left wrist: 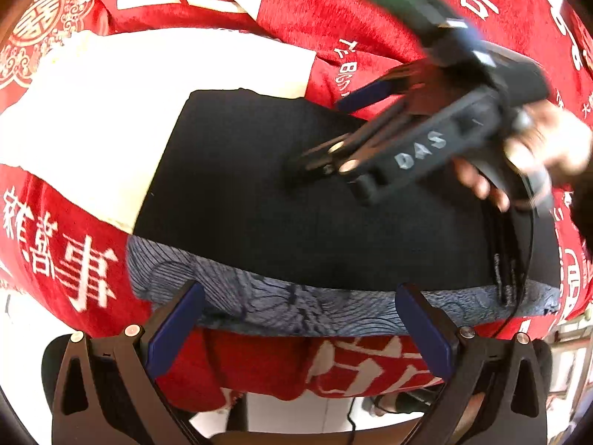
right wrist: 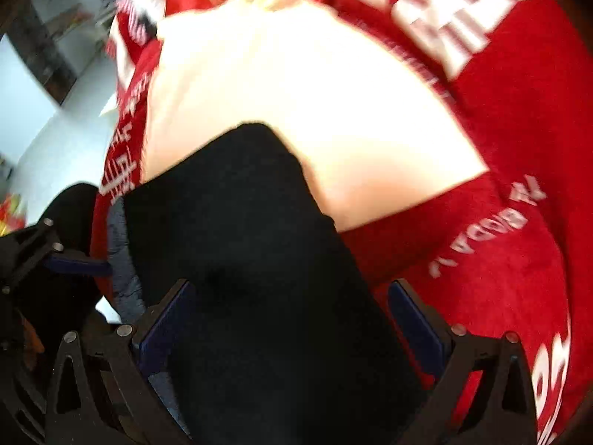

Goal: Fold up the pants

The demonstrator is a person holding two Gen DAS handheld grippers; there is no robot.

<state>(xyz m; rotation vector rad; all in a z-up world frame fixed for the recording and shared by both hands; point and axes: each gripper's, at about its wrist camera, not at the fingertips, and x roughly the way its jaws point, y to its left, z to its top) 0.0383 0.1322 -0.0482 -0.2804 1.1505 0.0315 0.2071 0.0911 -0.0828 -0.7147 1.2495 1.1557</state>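
The black pants (left wrist: 304, 204) lie folded into a flat block on a red cloth, on top of a blue patterned fabric (left wrist: 259, 296). My left gripper (left wrist: 296, 296) is open at the near edge of that pile, jaws wide and empty. My right gripper (left wrist: 318, 137) shows in the left wrist view, over the pants' right half, its fingers spread, the lower one against the cloth. In the right wrist view the right gripper (right wrist: 292, 293) is open over the black pants (right wrist: 259, 259), one finger on each side. The left gripper's blue pad (right wrist: 78, 265) shows at the left.
A red cloth with white characters (left wrist: 370, 18) covers the surface. A cream-white cloth (left wrist: 129, 111) lies under and beyond the pants, also in the right wrist view (right wrist: 315, 92). The table edge and white floor (right wrist: 44, 111) are at the left.
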